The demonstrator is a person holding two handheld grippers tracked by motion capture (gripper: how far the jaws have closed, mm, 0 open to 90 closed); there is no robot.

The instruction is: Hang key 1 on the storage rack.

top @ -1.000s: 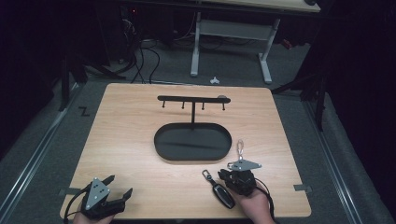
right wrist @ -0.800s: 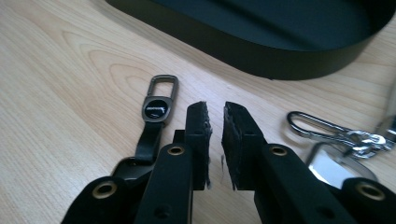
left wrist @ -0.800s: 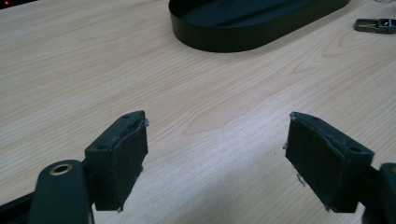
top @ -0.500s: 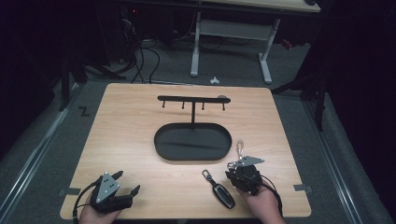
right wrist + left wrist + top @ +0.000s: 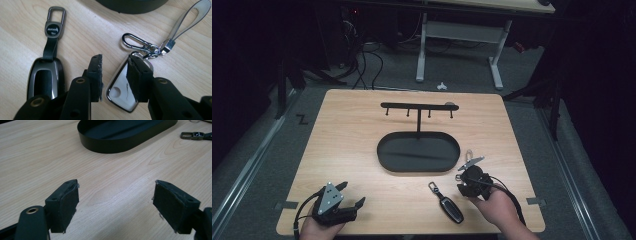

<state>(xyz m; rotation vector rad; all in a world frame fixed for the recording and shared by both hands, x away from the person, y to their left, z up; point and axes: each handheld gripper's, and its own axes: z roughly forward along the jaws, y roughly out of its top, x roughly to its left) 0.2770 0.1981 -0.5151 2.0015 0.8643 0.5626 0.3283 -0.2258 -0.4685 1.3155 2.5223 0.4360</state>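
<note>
The right gripper (image 5: 113, 75) hangs just over the silver key fob (image 5: 125, 92), which lies flat on the bench (image 5: 357, 130) right beside the near right end of the black oval tray (image 5: 418, 151). Its jaws have just been opening and now stand partly apart, one pad over the fob's face, nothing pinched between them. The fob's carabiner clip (image 5: 136, 45) and grey loop strap (image 5: 186, 21) trail toward the tray's wall. Left of it lies the dark key fob (image 5: 46, 75), its own strap pointing the same way. Over at the tray's near left, the left gripper (image 5: 346, 196) waits wide open and empty, low over bare wood. To take the silver fob cleanly, my read is to open a touch wider, straddle its narrow sides, and come straight down so the pads don't skid on that glossy face or snag the clip. The key rack (image 5: 419, 106) stands behind the tray.
</note>
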